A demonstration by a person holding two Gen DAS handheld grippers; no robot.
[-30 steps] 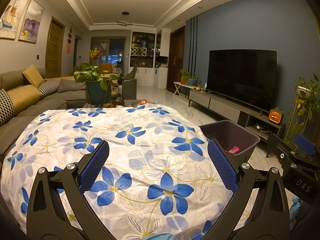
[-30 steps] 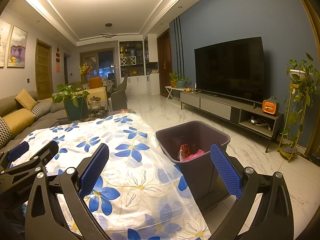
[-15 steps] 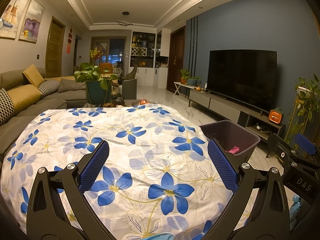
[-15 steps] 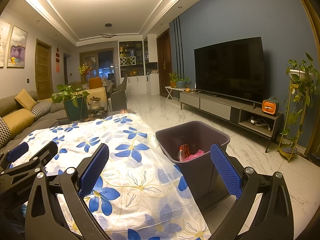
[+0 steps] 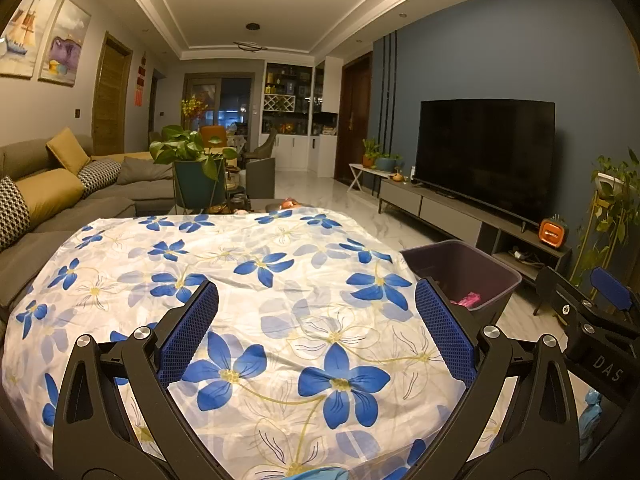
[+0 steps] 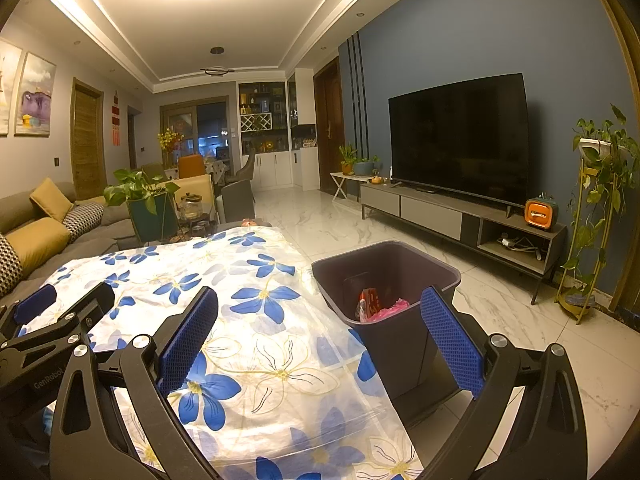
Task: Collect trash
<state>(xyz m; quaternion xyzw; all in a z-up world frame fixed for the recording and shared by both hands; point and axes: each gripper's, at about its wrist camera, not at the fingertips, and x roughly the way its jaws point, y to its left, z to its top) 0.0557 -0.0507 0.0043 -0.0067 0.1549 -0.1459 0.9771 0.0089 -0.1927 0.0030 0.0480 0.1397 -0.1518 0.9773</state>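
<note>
A dark bin (image 6: 404, 332) stands on the floor against the right edge of a table covered by a white cloth with blue flowers (image 5: 256, 280). Inside the bin lie a red wrapper (image 6: 369, 302) and a pink scrap (image 6: 390, 312); the left wrist view shows the bin (image 5: 496, 276) and the pink scrap (image 5: 466, 301). My left gripper (image 5: 316, 320) hovers open over the cloth, holding nothing. My right gripper (image 6: 320, 322) is open and empty, above the table's right edge and the bin. No loose trash shows on the cloth.
A grey sofa (image 5: 60, 208) with yellow cushions runs along the left. A potted plant (image 5: 196, 168) stands beyond the table. A TV (image 6: 460, 140) on a low console (image 6: 460, 216) lines the right wall, with marble floor (image 6: 540, 344) between it and the bin.
</note>
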